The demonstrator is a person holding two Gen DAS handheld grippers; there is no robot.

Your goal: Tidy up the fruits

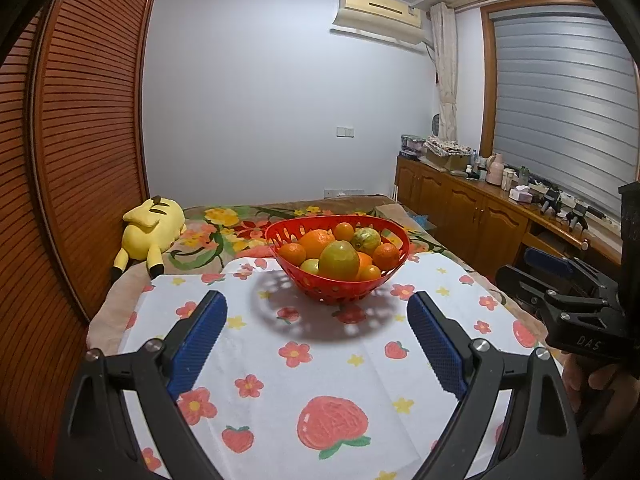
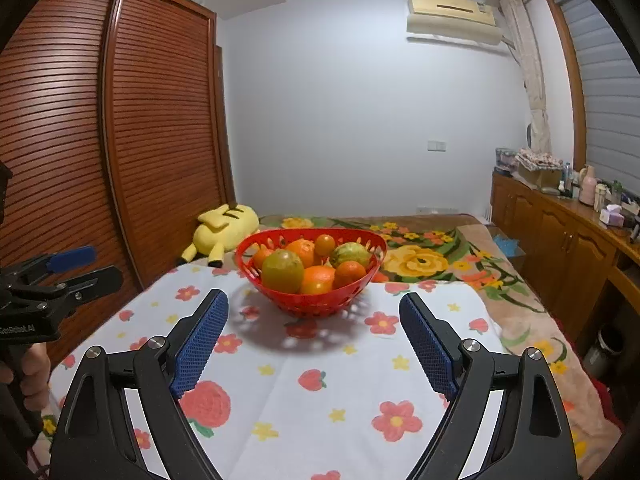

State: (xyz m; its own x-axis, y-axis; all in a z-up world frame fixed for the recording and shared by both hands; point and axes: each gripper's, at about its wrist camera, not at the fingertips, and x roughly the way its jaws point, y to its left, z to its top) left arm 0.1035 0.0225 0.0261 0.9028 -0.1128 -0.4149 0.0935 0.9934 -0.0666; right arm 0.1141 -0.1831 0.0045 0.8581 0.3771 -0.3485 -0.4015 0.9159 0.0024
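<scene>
A red perforated basket (image 1: 344, 294) stands on a white cloth with flower and strawberry prints (image 1: 280, 380). It holds several oranges (image 1: 316, 242) and green-yellow fruits (image 1: 339, 260). My left gripper (image 1: 316, 312) is open and empty, a little short of the basket. In the right wrist view the basket (image 2: 308, 306) with its fruit (image 2: 282, 270) sits ahead of my right gripper (image 2: 313, 312), which is open and empty. Each gripper shows at the edge of the other's view: the right one (image 1: 532, 276), the left one (image 2: 80, 266).
A yellow plush toy (image 1: 152, 228) lies at the back left on a floral blanket (image 2: 432, 260). A louvred wooden wardrobe (image 1: 80, 140) is on the left. A wooden cabinet (image 1: 472, 208) with clutter runs along the right.
</scene>
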